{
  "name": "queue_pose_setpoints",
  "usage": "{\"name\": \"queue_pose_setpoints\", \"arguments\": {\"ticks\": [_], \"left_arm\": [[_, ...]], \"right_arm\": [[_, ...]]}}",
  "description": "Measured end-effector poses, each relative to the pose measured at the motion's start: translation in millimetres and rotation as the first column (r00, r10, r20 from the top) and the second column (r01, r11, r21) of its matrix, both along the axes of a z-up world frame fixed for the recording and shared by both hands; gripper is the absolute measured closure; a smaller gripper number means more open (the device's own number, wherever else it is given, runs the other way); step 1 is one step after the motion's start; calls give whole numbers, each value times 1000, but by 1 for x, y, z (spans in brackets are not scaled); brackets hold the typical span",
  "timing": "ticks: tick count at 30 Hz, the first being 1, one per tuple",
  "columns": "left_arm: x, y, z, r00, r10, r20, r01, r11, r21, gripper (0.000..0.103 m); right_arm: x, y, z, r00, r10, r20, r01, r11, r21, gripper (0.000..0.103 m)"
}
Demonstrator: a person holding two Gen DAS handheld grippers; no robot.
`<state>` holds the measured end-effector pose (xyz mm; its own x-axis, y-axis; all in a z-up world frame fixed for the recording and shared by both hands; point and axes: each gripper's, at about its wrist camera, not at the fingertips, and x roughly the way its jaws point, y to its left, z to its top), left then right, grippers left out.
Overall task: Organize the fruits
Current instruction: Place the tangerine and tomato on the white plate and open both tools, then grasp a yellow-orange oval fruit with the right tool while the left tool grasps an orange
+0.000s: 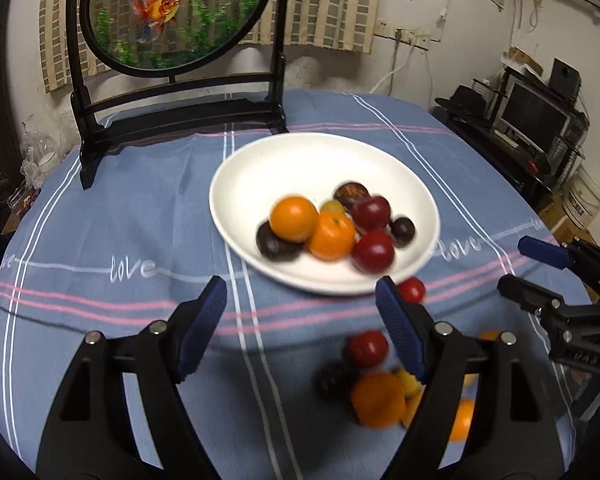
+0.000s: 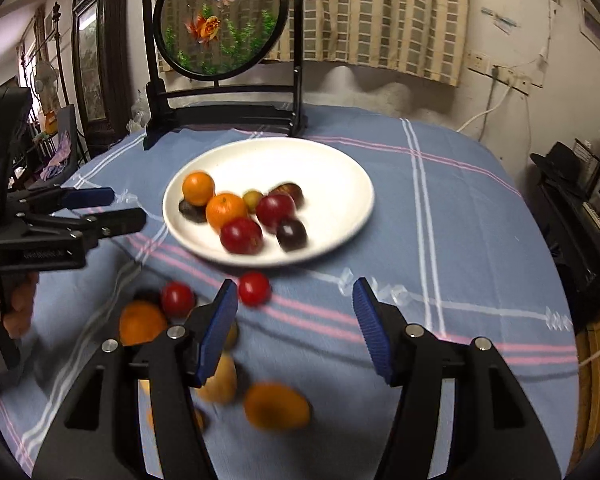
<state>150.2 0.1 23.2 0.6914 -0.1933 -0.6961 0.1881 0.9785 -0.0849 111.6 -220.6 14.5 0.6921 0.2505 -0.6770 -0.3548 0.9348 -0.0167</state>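
Fruits sit in 2 groups on a round table under a blue striped tablecloth (image 1: 100, 240). Far across the cloth stands a black framed round goldfish screen (image 1: 172, 12). In the middle is a white plate (image 1: 260, 168) holding 2 oranges (image 1: 294, 218), 2 red plums (image 1: 374, 251) and several dark fruits, all bunched on its near side. Just off the plate's near rim lies 1 small red fruit (image 2: 254, 288). Nearer still, a loose heap of blurred oranges, red and dark fruits (image 2: 276, 404) lies on the cloth. The left gripper (image 1: 300, 320) has its blue pads spread apart with only cloth between them. The right gripper (image 2: 296, 328) is likewise spread and pinches nothing, the heap just left of its left finger
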Motion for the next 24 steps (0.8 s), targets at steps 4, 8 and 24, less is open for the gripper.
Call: {"name": "queue_pose_setpoints", "arguments": {"ticks": [4, 8, 24], "left_arm": [[-22, -1, -8, 1000, -7, -11, 7, 1000, 8, 24], [-37, 2, -16, 999, -7, -36, 7, 1000, -8, 24], [-64, -4, -38, 994, -45, -99, 46, 999, 11, 22]], "right_arm": [[-27, -13, -8, 1000, -14, -5, 14, 1000, -16, 43], [-51, -19, -22, 999, -21, -35, 20, 999, -31, 43], [-45, 7, -57, 990, -13, -141, 0, 995, -95, 43]]}}
